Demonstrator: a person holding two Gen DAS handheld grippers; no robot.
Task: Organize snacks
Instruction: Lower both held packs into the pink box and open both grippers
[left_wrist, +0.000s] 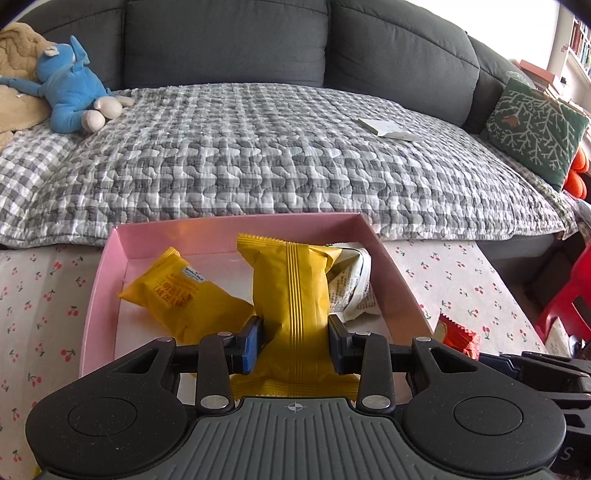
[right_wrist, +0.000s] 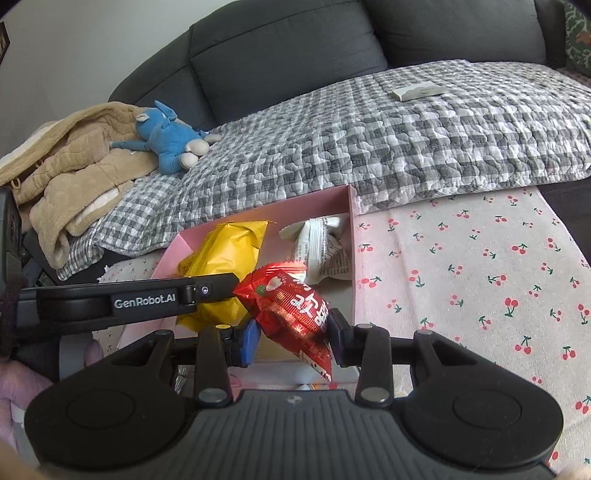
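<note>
1. The left gripper (left_wrist: 294, 341) pinches a puffy yellow foil snack pouch (left_wrist: 291, 291) at mid-body, over the shallow pink cardboard box (left_wrist: 96, 280).
2. The right gripper (right_wrist: 291, 338) pinches a crinkly red foil packet (right_wrist: 291, 306) at the box's near edge.
3. Both look light, soft and slippery; mid-body grips probably suit them.

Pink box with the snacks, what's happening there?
A person is sorting snacks with two hand-held grippers. The left gripper pinches a yellow packet over the pink box, where another yellow packet and a white packet already lie. The right gripper holds a red packet near the box.
</note>
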